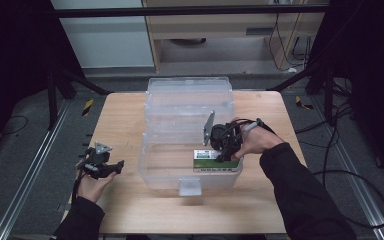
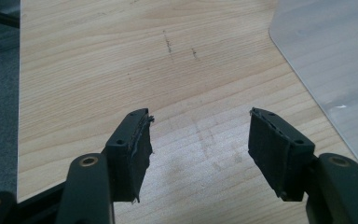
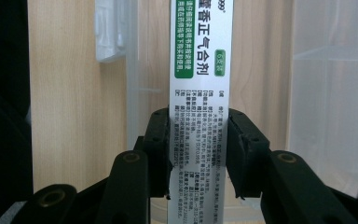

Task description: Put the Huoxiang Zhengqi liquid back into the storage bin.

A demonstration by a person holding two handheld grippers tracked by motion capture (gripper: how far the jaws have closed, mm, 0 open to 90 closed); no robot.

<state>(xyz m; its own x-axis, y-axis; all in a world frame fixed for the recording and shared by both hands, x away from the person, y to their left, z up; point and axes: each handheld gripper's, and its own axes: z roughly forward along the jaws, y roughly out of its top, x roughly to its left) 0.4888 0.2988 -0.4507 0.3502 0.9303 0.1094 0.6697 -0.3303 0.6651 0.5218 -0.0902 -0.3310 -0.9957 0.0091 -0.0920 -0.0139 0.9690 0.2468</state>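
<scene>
- The right gripper (image 1: 228, 150) has its black jaws pinching a slim white cardboard box with green labels and small black print (image 3: 199, 93). It's down inside the clear plastic storage bin (image 1: 152, 170), by the near right corner. Looks like the box is touching the bin floor, but through the plastic it's hard to be sure.
- What could go sideways: the pads only catch the narrow edges of the box near one end, so most of it hangs past the jaws. If the hand tilts, the box could swing or slip out. Squeezing harder would probably dent the thin card.
- The box sits close to the bin's front wall, so a careless lift could snag on the wall or rim and drag the light bin across the table.
- The left gripper (image 1: 111, 167) is parked on the table to the left of the bin, jaws spread, nothing between them. It isn't bracing the bin, so nothing stops a slide.
- Surface is a pale wooden table (image 1: 125, 115) with a few dark scuff marks (image 2: 168, 43), smooth enough for plastic to skid.
- Further out: grey carpeted floor (image 1: 25, 150), metal rails, yellow-black hazard tape (image 1: 87, 107), loose black cables (image 1: 340, 165) on the right, and light wood cabinets (image 1: 220, 25) at the back.
</scene>
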